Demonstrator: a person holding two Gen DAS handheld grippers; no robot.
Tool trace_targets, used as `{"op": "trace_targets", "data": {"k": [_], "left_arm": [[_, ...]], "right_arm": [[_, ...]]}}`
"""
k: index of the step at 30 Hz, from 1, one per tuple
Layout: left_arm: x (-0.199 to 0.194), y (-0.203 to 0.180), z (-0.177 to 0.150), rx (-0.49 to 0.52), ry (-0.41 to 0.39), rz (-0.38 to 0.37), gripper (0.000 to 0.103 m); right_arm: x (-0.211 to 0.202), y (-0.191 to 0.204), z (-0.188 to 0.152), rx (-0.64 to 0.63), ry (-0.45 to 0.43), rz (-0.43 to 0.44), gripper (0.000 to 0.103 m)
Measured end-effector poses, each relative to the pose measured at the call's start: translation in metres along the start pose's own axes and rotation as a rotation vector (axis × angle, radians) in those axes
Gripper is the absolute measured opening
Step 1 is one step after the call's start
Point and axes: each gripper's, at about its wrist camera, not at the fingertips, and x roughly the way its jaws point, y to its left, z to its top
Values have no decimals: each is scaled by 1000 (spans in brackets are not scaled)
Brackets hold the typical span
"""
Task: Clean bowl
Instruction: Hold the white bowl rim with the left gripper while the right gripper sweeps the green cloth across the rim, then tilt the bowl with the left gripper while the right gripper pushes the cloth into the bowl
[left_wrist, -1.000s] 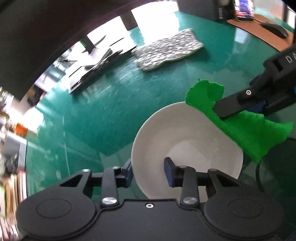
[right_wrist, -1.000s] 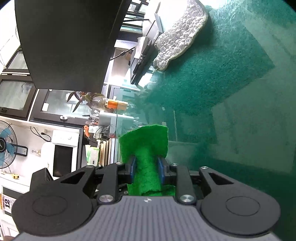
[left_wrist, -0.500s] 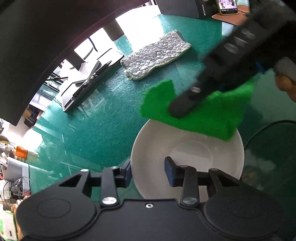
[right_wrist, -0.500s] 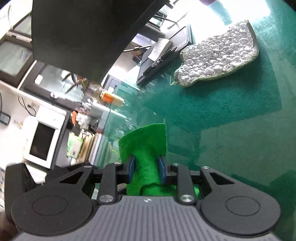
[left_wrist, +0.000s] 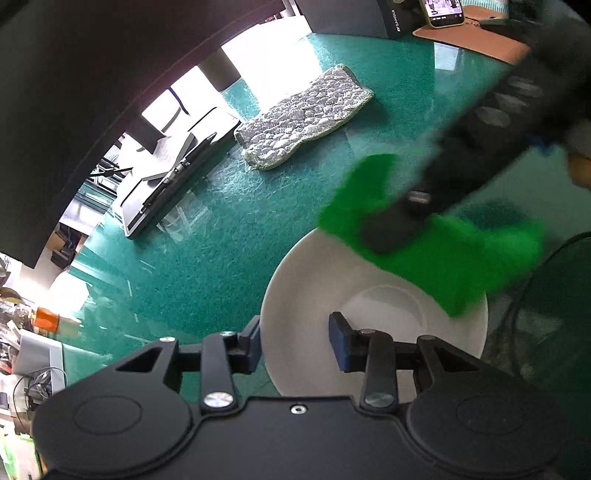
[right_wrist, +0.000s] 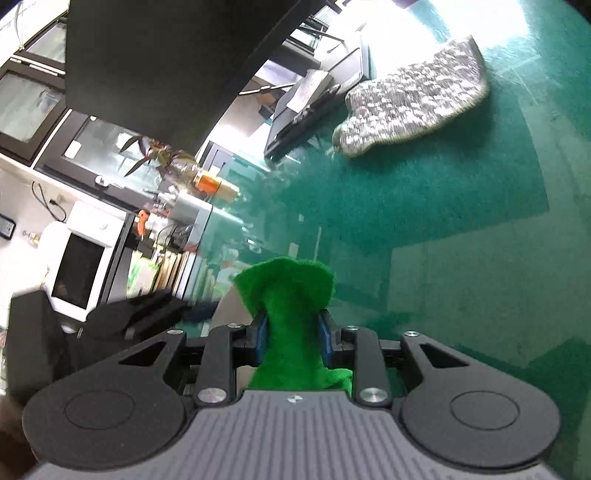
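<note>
A white bowl (left_wrist: 369, 314) sits low in the left wrist view. My left gripper (left_wrist: 295, 345) is shut on its near-left rim, one finger outside the wall and one inside. A green cloth (left_wrist: 443, 258) drapes over the bowl's far rim and hangs into it, and the right gripper (left_wrist: 388, 232), blurred, is shut on it. In the right wrist view the cloth (right_wrist: 291, 291) bunches up between the blue pads of my right gripper (right_wrist: 291, 334). The left gripper's dark body (right_wrist: 147, 310) shows there at the left. The cloth hides the bowl's far right side.
The green table (left_wrist: 221, 240) carries a grey knitted mat (left_wrist: 303, 118) at the back and a black folded stand (left_wrist: 173, 177) to its left. A phone (left_wrist: 443, 11) stands on a brown pad (left_wrist: 487, 40) far right. A dark monitor (left_wrist: 92, 74) overhangs. A black cable loop (left_wrist: 546, 266) lies right of the bowl.
The right gripper swept the green cloth from the bowl's right side across its far rim and down into it. The left gripper kept its hold while bowl and hand tilted.
</note>
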Motion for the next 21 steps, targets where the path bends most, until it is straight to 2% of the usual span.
{"op": "trace_targets", "data": {"k": [4, 12, 15, 21], "left_arm": [[0, -1, 0, 4, 1, 6, 37], [1, -6, 4, 73, -30, 1, 38], [1, -8, 5, 86, -37, -3, 38], [1, -9, 3, 97, -50, -2, 38]], "right_arm": [[10, 9, 3, -67, 0, -18, 28], [-30, -4, -27, -12, 37, 11, 31], [-33, -4, -32, -1, 35, 12, 31], [-8, -3, -13, -19, 16, -36, 29]]}}
